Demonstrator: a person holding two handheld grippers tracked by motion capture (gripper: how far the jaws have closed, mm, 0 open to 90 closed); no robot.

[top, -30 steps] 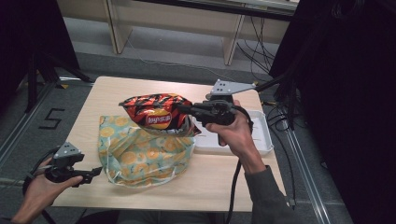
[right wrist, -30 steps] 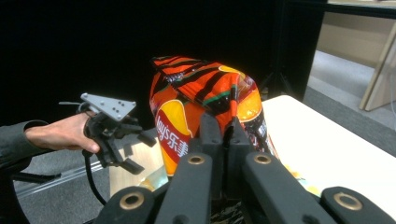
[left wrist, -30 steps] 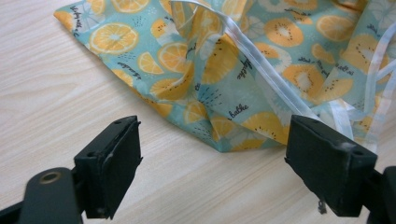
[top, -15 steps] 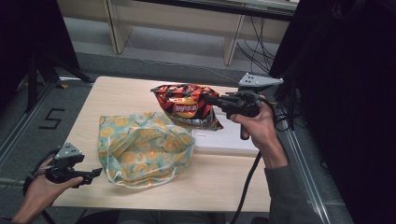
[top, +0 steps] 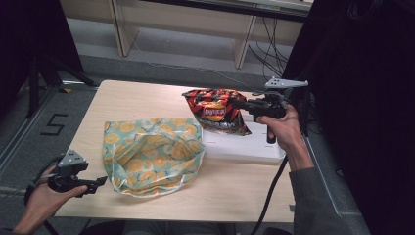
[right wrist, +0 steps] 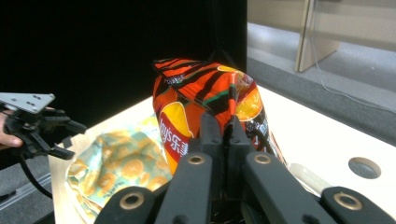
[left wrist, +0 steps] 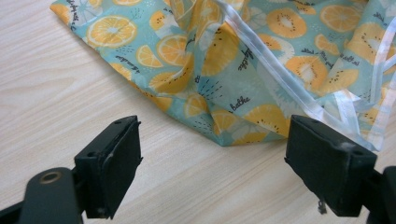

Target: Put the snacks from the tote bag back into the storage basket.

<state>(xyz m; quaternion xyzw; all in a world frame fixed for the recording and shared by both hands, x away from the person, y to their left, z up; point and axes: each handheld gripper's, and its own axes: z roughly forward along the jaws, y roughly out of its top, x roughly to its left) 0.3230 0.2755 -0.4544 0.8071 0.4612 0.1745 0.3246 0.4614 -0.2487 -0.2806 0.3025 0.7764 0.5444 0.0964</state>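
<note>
Here the Lay's chip bag (top: pixel 215 110), red and black, hangs above the far right of the counter (top: pixel 147 100), over a white tray (top: pixel 244 147), its sealed edge clamped between the closed jaws of the right tool (top: pixel 240 104). The fruit-print pouch (top: pixel 151 156) lies flat on the counter, to the bag's left and nearer the person. The left tool (top: pixel 100 181) rests just beside the pouch's near left corner, jaws apart and holding nothing.

Red-black striped chip bag (top: pixel 215 110); teal orange-slice-patterned pouch (top: pixel 151 154).
</note>
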